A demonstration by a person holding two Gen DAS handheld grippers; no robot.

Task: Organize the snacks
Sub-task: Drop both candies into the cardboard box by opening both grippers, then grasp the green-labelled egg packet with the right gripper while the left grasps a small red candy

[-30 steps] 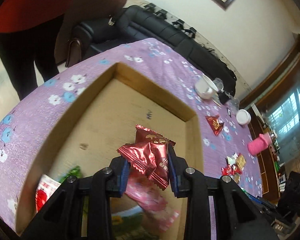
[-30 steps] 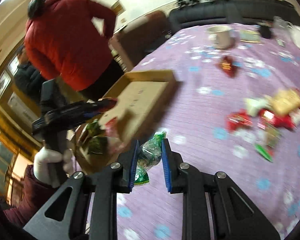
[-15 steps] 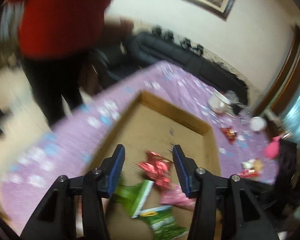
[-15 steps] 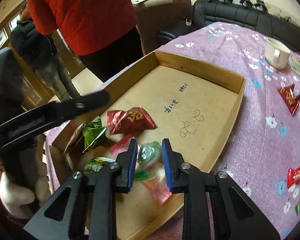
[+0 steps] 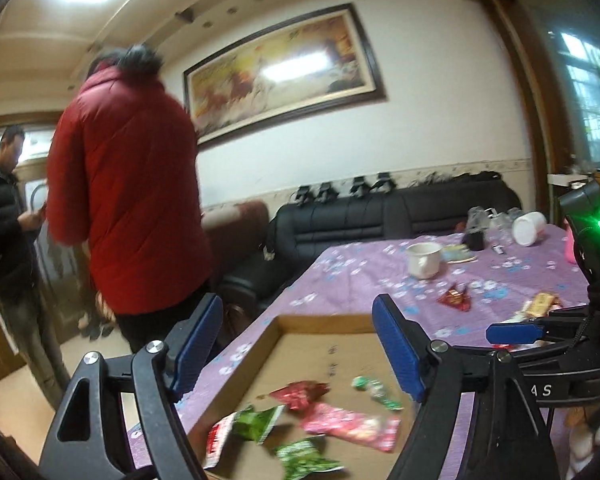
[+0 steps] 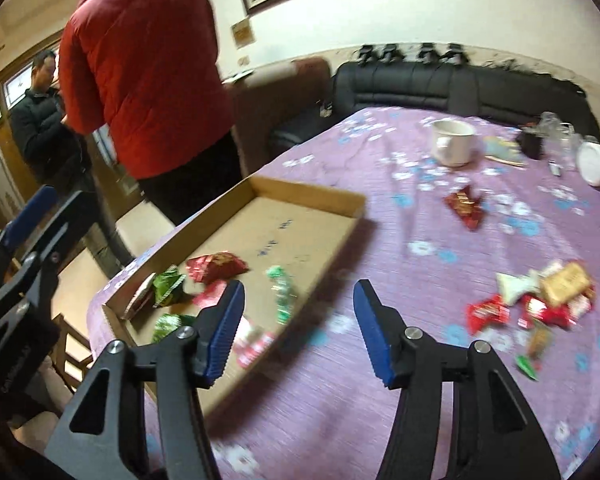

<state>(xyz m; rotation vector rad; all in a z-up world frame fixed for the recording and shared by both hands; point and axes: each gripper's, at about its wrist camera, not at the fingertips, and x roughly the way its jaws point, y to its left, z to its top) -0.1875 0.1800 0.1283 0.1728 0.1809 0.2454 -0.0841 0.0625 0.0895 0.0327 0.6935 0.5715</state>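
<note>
Drop-off step, by my reading: both grippers empty above the cardboard tray (image 6: pixel 312 196), so the next move should be a reach to the loose snacks on the purple flowered tablecloth (image 6: pixel 380 380). Going left to right in the right wrist view: 2 bystanders off the table's far-left side, a person in a red jacket (image 6: pixel 140 60) and another in dark clothes behind — neither touching anything on the table. Left gripper (image 5: pixel 296 348) shows at the left edge of that view; its jaws are opening, wide apart, nothing between them, pads clear of every packet. Below it in the tray lie 6 or so packets, count blurred: green packets (image 6: pixel 168 284) at the near-left corner, a red foil packet (image 6: pixel 216 266) beside them, a pink packet (image 5: pixel 352 426), and a green-and-white candy (image 6: pixel 282 292) nearest the right wall. Right gripper (image 6: pixel 298 332) hovers over the tray's near-right rim and the cloth — jaws also opening, about half spread, nothing gripped or touched. Further right, a lone red packet (image 6: pixel 466 206) lies mid-table, well apart from the tray; a white mug (image 6: pixel 452 142) stands beyond it. At the right edge sits the snack pile (image 6: pixel 540 300): red, white and biscuit-coloured wrappers, touching one another. Judgement: the right gripper is better placed for that pile and needs to swing right, descend, and close on 1 wrapper; thin foil may slip or drag neighbours.
</note>
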